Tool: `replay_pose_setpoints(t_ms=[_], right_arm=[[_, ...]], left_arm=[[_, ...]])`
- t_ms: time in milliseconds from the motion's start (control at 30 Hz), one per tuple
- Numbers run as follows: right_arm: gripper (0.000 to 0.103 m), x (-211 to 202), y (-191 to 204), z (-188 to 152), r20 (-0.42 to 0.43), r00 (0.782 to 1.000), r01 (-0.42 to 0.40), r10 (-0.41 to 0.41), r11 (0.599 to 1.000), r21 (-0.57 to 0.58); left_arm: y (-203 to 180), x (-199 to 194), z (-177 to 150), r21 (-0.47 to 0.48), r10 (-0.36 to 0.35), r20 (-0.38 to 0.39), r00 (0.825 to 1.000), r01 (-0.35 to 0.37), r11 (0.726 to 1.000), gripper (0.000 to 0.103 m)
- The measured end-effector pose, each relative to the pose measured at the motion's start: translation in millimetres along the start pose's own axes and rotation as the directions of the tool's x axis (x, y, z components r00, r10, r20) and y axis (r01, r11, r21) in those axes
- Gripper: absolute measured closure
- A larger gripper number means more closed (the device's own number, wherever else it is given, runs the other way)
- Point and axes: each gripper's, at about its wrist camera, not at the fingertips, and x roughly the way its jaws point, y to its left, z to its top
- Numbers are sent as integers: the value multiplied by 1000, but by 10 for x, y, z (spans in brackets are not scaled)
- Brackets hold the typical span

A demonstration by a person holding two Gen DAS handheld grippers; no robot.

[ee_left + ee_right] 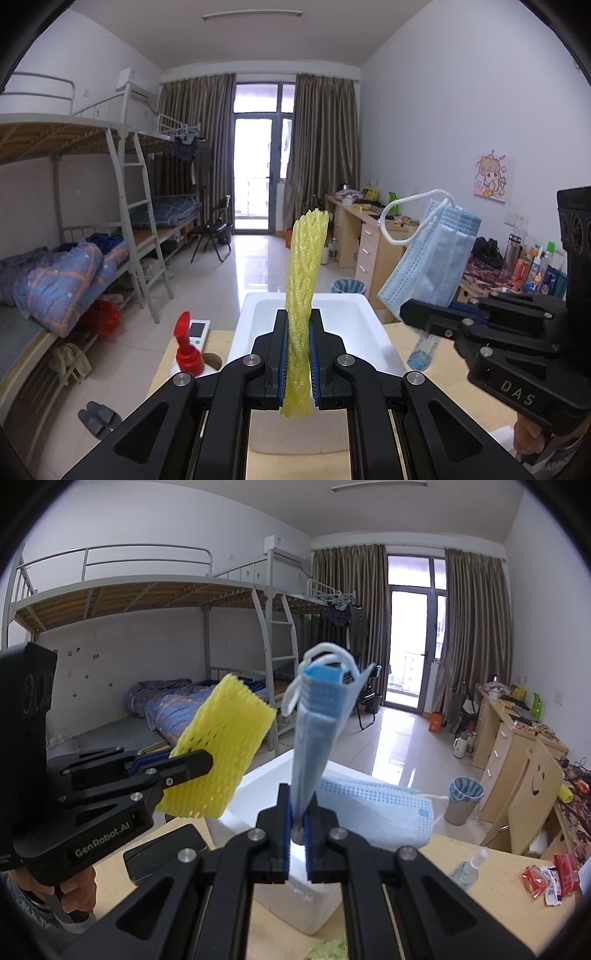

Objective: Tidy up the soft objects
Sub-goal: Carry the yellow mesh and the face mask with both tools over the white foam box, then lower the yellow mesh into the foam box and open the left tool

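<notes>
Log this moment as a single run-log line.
left gripper: shut on yellow foam net | right gripper: shut on blue face mask | both above white foam box

A shared dormitory room: metal bunk beds [147, 602] with ladders and rumpled quilts [62, 280] line one wall, cluttered wooden desks [369, 236] the other, with curtains [321, 147] framing a balcony door [264, 158] and slippers [98, 415] on the tiled floor

Spongy yellow foam net sleeve [306, 295]; soft pleated blue nonwoven face mask [432, 258]; matt white foam box [380, 332]; glossy floor tiles [255, 266].
</notes>
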Motion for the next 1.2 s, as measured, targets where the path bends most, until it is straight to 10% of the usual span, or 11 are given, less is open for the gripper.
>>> replay_pose_setpoints(t_ms=[1200], right_arm=[[95,153,-351,105,-56,995,81,-78,995,53]], left_arm=[[-50,874,136,1,-42,-140,989,42,999,85]])
